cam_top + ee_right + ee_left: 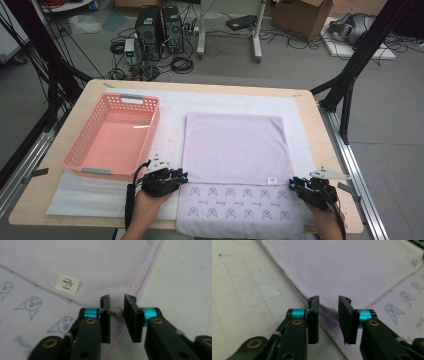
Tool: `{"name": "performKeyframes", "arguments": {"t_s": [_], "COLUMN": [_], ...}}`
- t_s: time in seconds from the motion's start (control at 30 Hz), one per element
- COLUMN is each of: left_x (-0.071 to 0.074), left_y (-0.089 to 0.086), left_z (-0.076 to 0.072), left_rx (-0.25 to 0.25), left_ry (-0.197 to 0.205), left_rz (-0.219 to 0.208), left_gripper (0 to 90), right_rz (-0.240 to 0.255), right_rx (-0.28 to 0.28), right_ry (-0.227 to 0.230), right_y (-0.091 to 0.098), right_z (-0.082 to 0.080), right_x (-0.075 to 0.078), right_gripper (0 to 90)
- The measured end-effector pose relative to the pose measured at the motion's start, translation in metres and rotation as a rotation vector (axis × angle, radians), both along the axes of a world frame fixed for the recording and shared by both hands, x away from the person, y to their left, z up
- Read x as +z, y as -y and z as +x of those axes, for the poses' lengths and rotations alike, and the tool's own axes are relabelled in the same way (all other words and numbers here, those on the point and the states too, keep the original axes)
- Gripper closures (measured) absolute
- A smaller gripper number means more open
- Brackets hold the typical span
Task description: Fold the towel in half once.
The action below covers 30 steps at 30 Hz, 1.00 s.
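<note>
Fingers [312, 315] of both my grippers sit slightly parted astride the towel's [235, 145] lower-frame fold corners; soft, light, floppy cloth, best pinched there.

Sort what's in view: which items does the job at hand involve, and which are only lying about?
In the job:
- lilac towel, top layer folded over
- left tool at its folded corner
- right tool at the other corner
- pink basket, probably

Lying about:
- computer towers
- cardboard box
- floor cables
</note>
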<state>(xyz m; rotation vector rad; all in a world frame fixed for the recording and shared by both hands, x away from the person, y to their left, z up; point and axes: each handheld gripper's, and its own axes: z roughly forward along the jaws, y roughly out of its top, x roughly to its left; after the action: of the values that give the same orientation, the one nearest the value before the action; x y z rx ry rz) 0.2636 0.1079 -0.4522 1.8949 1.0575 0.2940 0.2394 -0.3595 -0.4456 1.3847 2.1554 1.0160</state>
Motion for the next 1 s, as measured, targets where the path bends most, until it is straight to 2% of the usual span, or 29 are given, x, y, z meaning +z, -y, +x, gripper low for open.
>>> {"name": "performKeyframes", "arguments": {"t_s": [0.1,0.23,0.3,0.5,0.73,0.87,1.0], "left_x": [0.0,0.0,0.001,0.01,0.015,0.017,0.017], "left_y": [0.005,0.005,0.004,0.0,-0.012,-0.017,-0.022], "left_z": [-0.001,-0.001,-0.002,-0.007,-0.019,-0.038,-0.055], "left_rx": [-0.004,-0.001,-0.002,-0.001,0.006,-0.013,-0.031], "left_ry": [0.009,0.013,0.023,0.057,0.035,0.04,0.042], "left_rz": [0.044,0.047,0.036,-0.051,-0.15,-0.16,-0.157], "left_gripper": [82.0,86.2,86.8,87.2,87.6,87.6,87.6], "right_rz": [-0.025,-0.048,-0.054,0.001,0.049,0.074,0.074], "right_rx": [0.0,0.002,0.005,0.001,-0.001,0.014,0.04], "right_ry": [0.006,0.011,0.018,0.052,0.048,0.053,0.052], "right_y": [-0.001,-0.005,-0.006,-0.002,0.005,0.007,0.008], "right_z": [0.0,0.001,0.001,-0.002,-0.014,-0.027,-0.047], "right_x": [0.0,0.0,0.001,0.008,0.011,0.016,0.018], "right_gripper": [82.8,85.8,86.4,86.6,86.9,86.9,86.9]}}
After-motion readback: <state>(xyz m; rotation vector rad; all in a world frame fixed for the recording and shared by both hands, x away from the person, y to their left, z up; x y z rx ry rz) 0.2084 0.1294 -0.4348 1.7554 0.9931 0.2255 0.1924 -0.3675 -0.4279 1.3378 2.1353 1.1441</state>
